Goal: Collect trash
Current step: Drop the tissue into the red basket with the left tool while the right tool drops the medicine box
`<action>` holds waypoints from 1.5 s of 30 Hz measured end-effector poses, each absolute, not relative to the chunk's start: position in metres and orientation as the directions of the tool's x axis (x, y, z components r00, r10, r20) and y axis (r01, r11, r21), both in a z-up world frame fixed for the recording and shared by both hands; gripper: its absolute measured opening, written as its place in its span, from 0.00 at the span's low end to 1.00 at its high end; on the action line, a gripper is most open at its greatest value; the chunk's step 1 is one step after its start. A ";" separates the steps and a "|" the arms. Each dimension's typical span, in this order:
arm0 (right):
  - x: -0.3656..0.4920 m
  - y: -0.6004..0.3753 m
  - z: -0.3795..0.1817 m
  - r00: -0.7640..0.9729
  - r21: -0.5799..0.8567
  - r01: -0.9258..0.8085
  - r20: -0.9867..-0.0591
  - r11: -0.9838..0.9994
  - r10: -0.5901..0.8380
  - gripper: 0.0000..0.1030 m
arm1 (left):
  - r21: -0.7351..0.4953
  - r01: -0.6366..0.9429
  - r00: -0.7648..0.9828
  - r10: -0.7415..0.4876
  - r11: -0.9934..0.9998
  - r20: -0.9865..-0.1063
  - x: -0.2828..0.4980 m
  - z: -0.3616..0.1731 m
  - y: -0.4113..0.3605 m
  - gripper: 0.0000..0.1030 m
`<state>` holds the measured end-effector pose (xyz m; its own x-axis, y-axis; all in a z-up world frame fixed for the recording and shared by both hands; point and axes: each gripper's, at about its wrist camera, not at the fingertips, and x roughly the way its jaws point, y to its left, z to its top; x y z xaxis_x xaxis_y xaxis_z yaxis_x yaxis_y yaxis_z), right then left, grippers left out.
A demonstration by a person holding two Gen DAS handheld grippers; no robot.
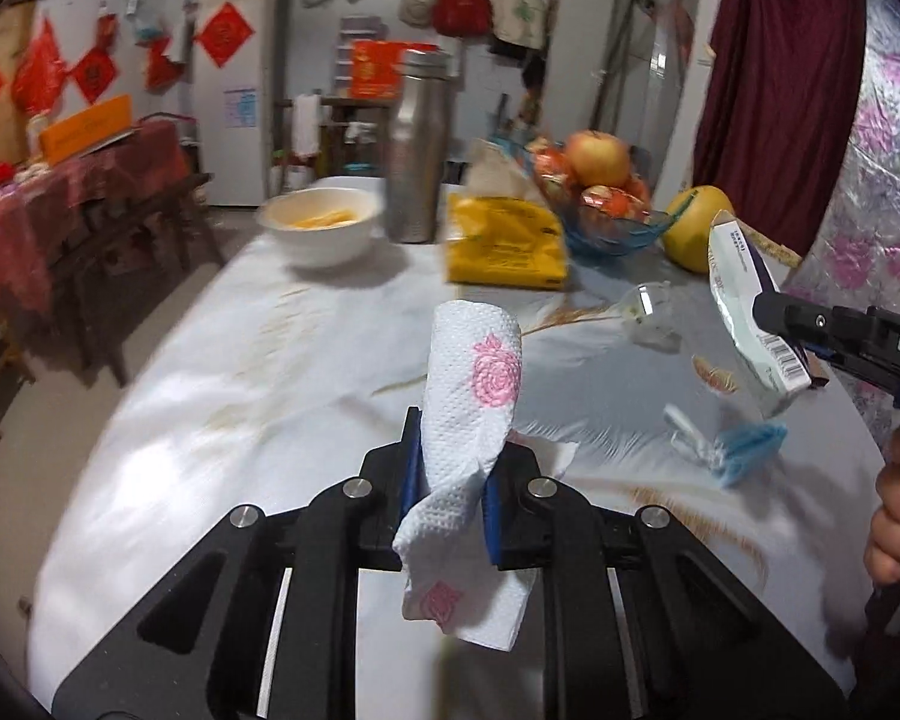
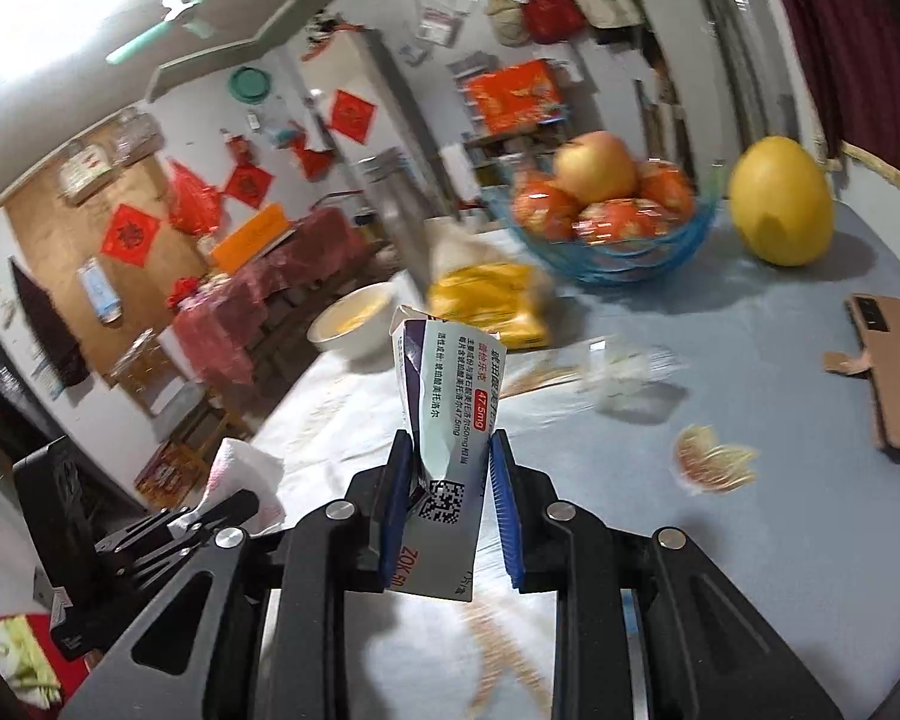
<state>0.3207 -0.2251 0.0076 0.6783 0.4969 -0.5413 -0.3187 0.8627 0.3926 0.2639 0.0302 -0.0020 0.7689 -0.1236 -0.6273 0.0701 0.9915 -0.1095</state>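
A crumpled paper towel (image 1: 471, 414) printed with pink roses stands pinched in the left tongs (image 1: 450, 480), lifted above the middle of the table (image 1: 222, 408). The right tongs (image 2: 447, 480) clamp a squashed medicine box (image 2: 441, 414), tilted downward over the table; its label reads "47.5mg" and "ZOK", with a QR code. Fingers (image 1: 891, 531) grip that tool's handle, marked "DAS". A blue clip (image 1: 744, 450) and clear wrapper (image 1: 648, 312) lie nearer the right edge.
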 end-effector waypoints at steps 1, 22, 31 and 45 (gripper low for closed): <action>0.313 -0.219 0.008 0.672 0.395 -0.339 -0.534 0.854 0.513 0.26 | -0.106 0.052 0.773 -0.107 0.993 -0.625 0.255 0.000 0.037 0.18; 0.129 -0.031 0.007 0.442 0.334 -0.685 -0.517 0.648 0.733 0.26 | -0.136 -0.464 0.699 0.268 0.875 -0.663 -0.029 -0.034 0.253 0.22; 0.079 0.037 0.001 0.345 0.286 -0.763 -0.578 0.580 0.739 0.26 | -0.271 -0.547 0.566 0.111 0.792 -0.817 -0.030 -0.141 0.304 0.63; 0.022 0.139 -0.053 0.123 0.261 -0.862 -0.724 0.435 0.678 0.26 | -0.181 -0.769 0.496 0.394 0.613 -0.774 -0.071 -0.107 0.359 0.90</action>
<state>0.0218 0.1386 -0.0528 0.1233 0.6784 -0.7243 -0.8619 0.4349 0.2607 -0.0706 0.3587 -0.1071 0.4958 0.3936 -0.7741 -0.7693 0.6126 -0.1813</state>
